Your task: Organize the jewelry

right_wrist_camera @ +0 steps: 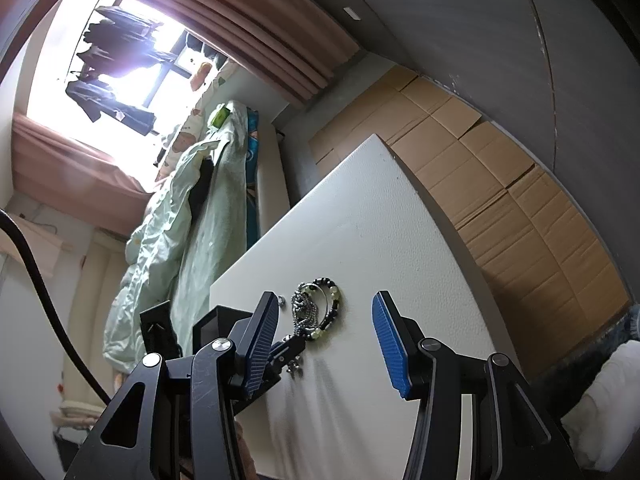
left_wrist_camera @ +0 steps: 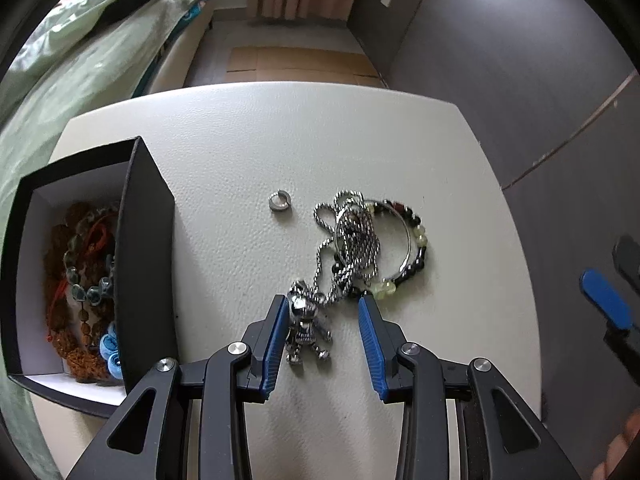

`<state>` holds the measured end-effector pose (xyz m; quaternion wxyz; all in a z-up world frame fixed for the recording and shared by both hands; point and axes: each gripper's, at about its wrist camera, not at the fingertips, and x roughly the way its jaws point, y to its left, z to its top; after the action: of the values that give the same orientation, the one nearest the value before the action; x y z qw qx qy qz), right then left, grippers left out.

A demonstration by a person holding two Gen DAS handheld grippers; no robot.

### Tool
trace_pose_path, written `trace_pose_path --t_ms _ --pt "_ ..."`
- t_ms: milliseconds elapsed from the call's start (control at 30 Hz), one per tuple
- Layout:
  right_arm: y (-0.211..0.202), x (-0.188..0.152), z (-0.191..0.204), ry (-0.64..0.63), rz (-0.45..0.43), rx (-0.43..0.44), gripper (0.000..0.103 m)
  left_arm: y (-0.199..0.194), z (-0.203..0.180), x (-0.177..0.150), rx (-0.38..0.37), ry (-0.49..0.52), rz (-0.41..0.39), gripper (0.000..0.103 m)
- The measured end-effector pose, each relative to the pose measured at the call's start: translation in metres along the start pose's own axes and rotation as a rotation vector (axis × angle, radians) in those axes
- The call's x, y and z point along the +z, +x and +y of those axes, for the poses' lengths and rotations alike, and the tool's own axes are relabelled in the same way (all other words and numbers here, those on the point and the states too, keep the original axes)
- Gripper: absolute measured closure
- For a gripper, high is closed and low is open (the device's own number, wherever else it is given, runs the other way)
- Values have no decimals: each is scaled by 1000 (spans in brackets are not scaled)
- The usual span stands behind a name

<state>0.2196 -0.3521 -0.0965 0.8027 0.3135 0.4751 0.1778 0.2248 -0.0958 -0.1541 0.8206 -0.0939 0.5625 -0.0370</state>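
A silver bear pendant (left_wrist_camera: 308,328) on a chain necklace (left_wrist_camera: 348,240) lies on the white table (left_wrist_camera: 280,140). My left gripper (left_wrist_camera: 324,300) points down over it, jaws apart. The bear sits between the pads beside the left pad (left_wrist_camera: 276,336), clear of the other. The chain tangles with a beaded bracelet (left_wrist_camera: 418,240) and a silver bangle. A small silver ring (left_wrist_camera: 280,202) lies alone. The black box (left_wrist_camera: 148,240) at left holds several bracelets (left_wrist_camera: 80,280). My right gripper (right_wrist_camera: 325,298) hovers open and empty above the table (right_wrist_camera: 360,220), with the jewelry pile (right_wrist_camera: 316,308) and left gripper (right_wrist_camera: 288,350) beyond.
A bed with a green blanket (left_wrist_camera: 80,60) runs along the table's left side. Flattened cardboard (right_wrist_camera: 500,184) covers the floor past the table's far and right edges. A grey wall (left_wrist_camera: 500,60) stands to the right. A person's hand (left_wrist_camera: 616,452) shows at the lower right.
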Motion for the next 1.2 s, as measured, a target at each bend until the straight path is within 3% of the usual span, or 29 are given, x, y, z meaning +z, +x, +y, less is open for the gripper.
trace_pose_path --t_ms 167,267,367,533,933,1200 --pt "2 0 1 -7 7 -12 53 -1 -10 -12 41 77 7 66" --pt "6 -1 5 -16 14 -17 53 -2 -11 -14 100 113 -10 85" --pt "12 -3 7 -29 29 -26 53 -1 -9 -11 98 136 -14 87" --pt "24 -6 13 -60 57 -50 53 -5 6 -3 11 95 -14 88" --pt "54 -12 24 -120 98 -95 53 -72 23 10 -138 32 -171 89" --pt "75 -12 29 -142 104 -156 56 -119 36 19 -191 -2 -288 89"
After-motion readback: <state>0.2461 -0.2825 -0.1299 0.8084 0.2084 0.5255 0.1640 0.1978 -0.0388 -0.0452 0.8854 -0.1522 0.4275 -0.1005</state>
